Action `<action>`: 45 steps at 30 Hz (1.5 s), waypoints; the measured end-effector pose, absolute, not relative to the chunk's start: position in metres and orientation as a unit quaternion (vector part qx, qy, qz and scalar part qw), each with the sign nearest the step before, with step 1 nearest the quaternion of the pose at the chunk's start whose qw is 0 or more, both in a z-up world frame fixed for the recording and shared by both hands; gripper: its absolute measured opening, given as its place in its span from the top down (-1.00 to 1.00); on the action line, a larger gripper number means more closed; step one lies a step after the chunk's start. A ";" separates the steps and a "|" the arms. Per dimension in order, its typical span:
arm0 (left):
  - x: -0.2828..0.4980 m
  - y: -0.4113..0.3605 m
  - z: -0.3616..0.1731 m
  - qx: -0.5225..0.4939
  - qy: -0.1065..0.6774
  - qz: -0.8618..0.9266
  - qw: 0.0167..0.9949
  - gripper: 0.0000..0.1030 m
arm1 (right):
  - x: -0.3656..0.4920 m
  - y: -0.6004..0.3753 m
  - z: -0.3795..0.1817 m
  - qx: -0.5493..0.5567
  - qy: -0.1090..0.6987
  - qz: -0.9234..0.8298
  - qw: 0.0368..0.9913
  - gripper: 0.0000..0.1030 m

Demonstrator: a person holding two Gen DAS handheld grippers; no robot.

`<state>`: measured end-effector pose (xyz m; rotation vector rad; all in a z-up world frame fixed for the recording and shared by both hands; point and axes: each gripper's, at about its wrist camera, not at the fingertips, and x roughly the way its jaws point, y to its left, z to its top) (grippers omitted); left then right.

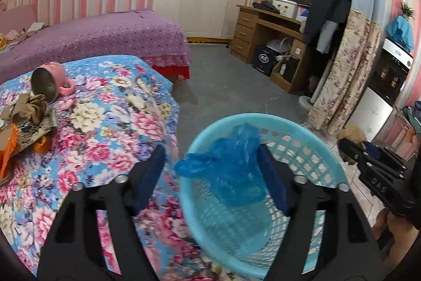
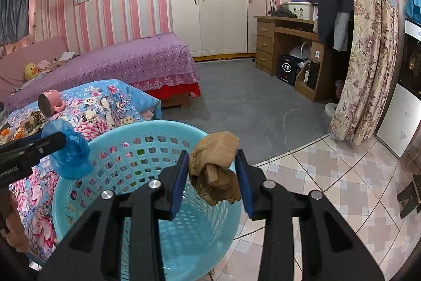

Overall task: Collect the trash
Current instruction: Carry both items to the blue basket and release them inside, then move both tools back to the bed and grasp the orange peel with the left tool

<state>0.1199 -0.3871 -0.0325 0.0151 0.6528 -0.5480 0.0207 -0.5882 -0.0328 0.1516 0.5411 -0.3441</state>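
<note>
One blue basket point(image 1: 326, 170) at six o'clock; one pink mug point(image 1: 56, 79) at nine; one blue bag point(image 1: 231, 167); one brown paper wad point(image 2: 214, 167).

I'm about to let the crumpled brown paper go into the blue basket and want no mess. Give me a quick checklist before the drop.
1. Right gripper shut on the brown paper: ok.
2. Brown paper above the basket opening, not outside the rim: ok.
3. Left gripper open: ok.
4. Blue plastic bag clear of the left fingers: cannot tell; it touches or overlaps the right-side finger.
5. Blue plastic bag fully inside the basket: not ok, part drapes over the rim.
6. Basket floor free: ok.
</note>
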 end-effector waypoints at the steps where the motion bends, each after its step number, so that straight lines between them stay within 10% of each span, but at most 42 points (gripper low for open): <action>1: 0.121 -0.384 -0.032 0.010 0.315 -0.262 0.912 -0.53 | 0.021 -0.587 -0.034 0.074 0.266 -0.168 0.946 0.29; 45: 0.121 -0.337 -0.036 0.037 0.310 -0.220 0.924 -0.85 | 0.031 -0.578 -0.034 0.085 0.263 -0.161 0.947 0.24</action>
